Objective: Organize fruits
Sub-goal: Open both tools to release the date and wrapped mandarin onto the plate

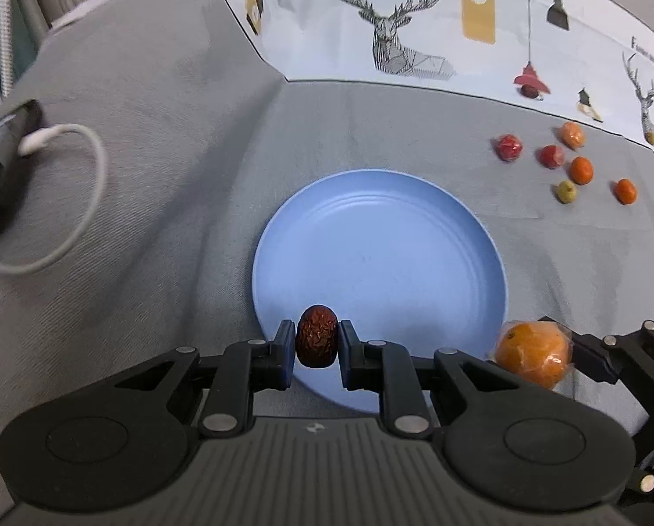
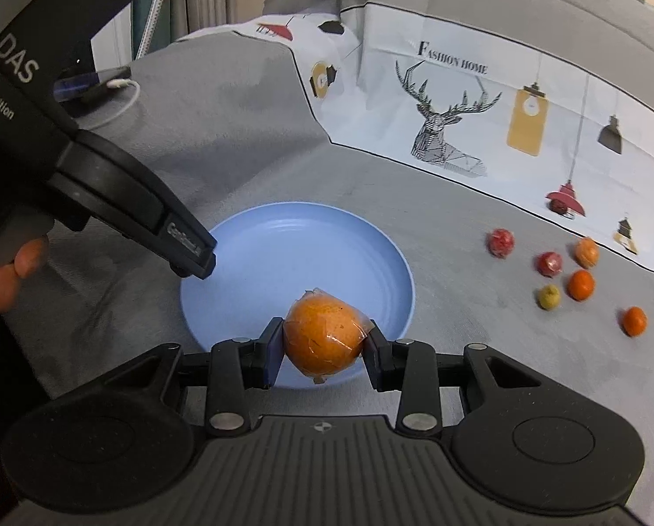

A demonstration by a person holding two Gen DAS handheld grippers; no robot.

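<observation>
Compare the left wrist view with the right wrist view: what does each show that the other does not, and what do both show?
Only the left wrist view shows the wrinkled red date gripped in the left gripper.

Only the right wrist view shows a thumb on the left gripper's handle and its DAS lettering.

Both show the blue plate, bare of fruit, the wrapped orange in the right gripper, six small fruits on the grey cloth, the deer-print cloth and the phone with its white cable.

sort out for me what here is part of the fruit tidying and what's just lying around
Part of the job:
blue plate
red date in left gripper
wrapped orange in right gripper
loose fruits on the grey cloth

Just lying about:
phone
white cable
printed sheet
</observation>
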